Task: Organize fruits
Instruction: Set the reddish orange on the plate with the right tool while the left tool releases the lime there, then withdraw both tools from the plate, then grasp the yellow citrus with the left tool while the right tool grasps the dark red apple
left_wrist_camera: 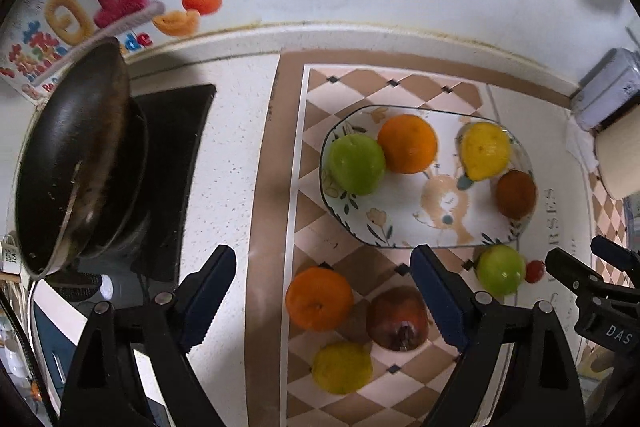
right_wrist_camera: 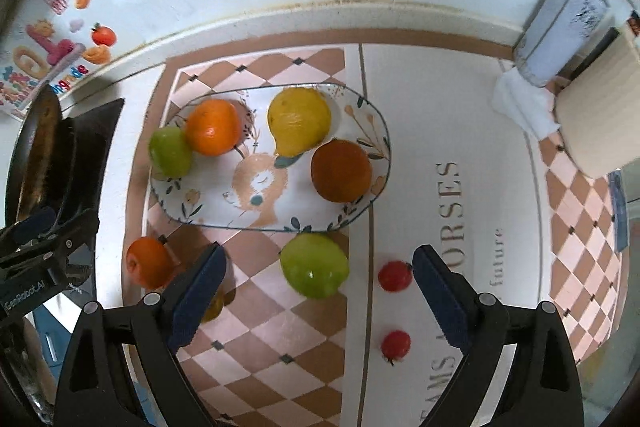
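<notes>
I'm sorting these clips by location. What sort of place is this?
Most likely a home kitchen counter: a dark wok sits on a black cooktop, beside a plate of fruit on a checkered mat.

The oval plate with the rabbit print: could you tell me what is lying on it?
On the plate: green apple, orange, yellow pear, brown fruit. Print beneath them is covered.

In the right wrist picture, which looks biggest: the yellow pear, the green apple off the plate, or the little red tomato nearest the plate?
1. yellow pear and green apple: look alike, and the apple sits nearer the camera, so unsure.
2. red tomato: clearly smallest.
</notes>
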A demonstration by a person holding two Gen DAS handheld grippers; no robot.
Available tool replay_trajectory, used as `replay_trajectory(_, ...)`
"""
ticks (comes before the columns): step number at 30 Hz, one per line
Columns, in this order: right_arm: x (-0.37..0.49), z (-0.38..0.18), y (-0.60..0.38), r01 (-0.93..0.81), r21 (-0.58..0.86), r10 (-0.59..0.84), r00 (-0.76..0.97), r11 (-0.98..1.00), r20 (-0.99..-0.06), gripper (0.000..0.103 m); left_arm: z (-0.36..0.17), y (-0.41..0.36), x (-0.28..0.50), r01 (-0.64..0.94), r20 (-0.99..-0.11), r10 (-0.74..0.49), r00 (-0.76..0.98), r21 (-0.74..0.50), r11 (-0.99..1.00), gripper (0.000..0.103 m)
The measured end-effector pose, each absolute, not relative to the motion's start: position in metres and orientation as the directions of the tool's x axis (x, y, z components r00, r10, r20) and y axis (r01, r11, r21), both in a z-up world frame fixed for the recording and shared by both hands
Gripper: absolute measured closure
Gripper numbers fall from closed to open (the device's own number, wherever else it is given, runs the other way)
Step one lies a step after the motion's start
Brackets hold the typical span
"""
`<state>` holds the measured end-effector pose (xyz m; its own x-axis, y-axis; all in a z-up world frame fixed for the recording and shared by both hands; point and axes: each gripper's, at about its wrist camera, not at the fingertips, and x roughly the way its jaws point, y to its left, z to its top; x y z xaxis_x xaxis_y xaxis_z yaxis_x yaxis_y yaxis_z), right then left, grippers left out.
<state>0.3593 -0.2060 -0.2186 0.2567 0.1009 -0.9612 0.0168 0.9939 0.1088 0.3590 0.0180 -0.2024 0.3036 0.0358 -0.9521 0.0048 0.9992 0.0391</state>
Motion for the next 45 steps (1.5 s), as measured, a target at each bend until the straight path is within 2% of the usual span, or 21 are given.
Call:
replay_trajectory(15,0.277,-0.122,-0.21,0.003,0.106,0.095,0.417,0.994,-0.904,0.007,-0.12,0.004,0.282,0.056,-0.887,-0.019,0.46,0.008,0.998,0.014)
replay_trajectory(27,0.238,-0.078,-0.21,0.0,0.127,0.11,0.5,0.992,-0.859,0.007,-0.092,0.013,0.251,0.029,-0.856,-0.042,0.516,-0.031,0.999,0.014)
replay_trajectory(35,0.253,-0.116,-0.213,-0.001,0.209,0.189,0.434,0.978,-0.881,0.007,-0.117,0.026,0.255,-0.012,-0.886,-0.017,0.463,-0.025,1.0,0.014)
replay_trajectory(40,0.276,-0.173,-0.219,0.036,0.272,0.246,0.333,0.961,-0.911,0.007,-0.169,0.037,0.266,-0.057,-0.942,0.003,0.335,-0.018,0.998,0.014)
replay_trajectory(45,0.298,-0.229,-0.218,0.066,0.356,0.334,0.219,0.932,-0.917,0.017,-0.235,0.048,0.274,-0.132,-0.987,-0.04,0.156,-0.061,0.989,0.014)
